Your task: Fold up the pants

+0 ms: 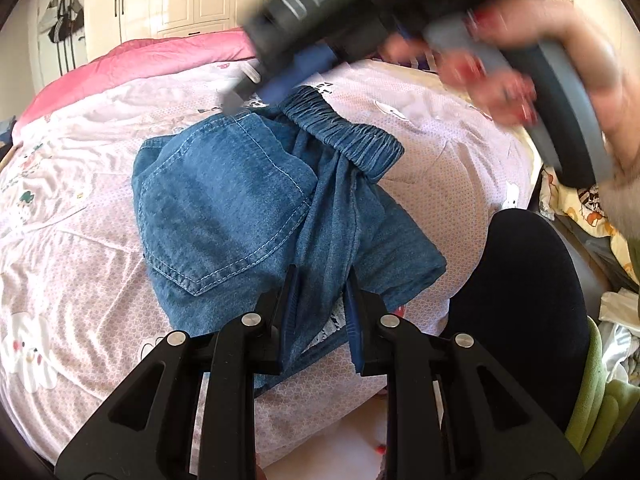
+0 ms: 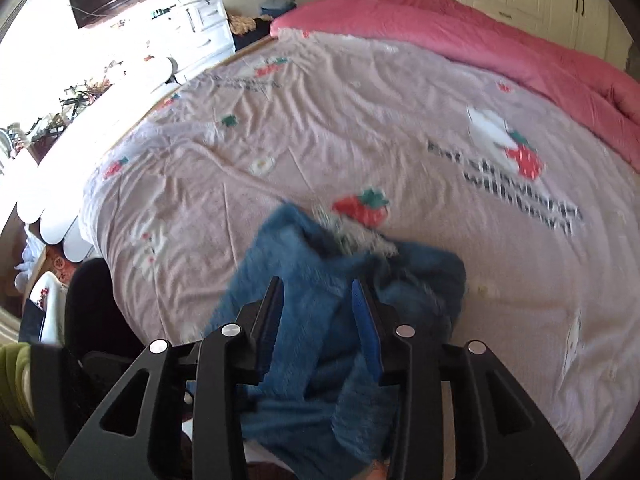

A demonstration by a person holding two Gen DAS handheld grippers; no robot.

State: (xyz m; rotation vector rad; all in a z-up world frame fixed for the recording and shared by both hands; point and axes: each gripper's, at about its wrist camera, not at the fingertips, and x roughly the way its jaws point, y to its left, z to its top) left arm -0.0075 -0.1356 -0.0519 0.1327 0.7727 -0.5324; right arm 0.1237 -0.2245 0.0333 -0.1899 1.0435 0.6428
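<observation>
We start with the bed (image 2: 400,120), which fills both views: a pale pink printed sheet with strawberries and lettering, and a pink quilt (image 2: 520,48) bunched along its far edge. Cupboards stand behind it, and clutter lies off the bed's sides.

On the sheet, close to the near edge, lie the pants (image 1: 240,200), small blue denim ones. From the left wrist view we see them already gathered into a compact bundle: a back pocket faces up, the elastic waistband (image 1: 344,136) lies across the far side, and layers of cloth are stacked beneath it. We judge that at least one fold is in place, though the bundle looks loose and uneven, its edges not squared, so a tidying fold or some smoothing probably remains.

The left gripper (image 1: 320,300) sits low at the near edge of the bundle. Its jaws are narrow, with denim running up between them; we read this as a pinch on the pants, though the pad contact itself is partly hidden by the cloth.

The right gripper (image 1: 240,92) appears blurred above the waistband, held in a hand (image 1: 520,64). In its own view the jaws stand partly apart, with blurred denim seen below and between them; no pad appears to press on the cloth, so we take it as holding nothing.
</observation>
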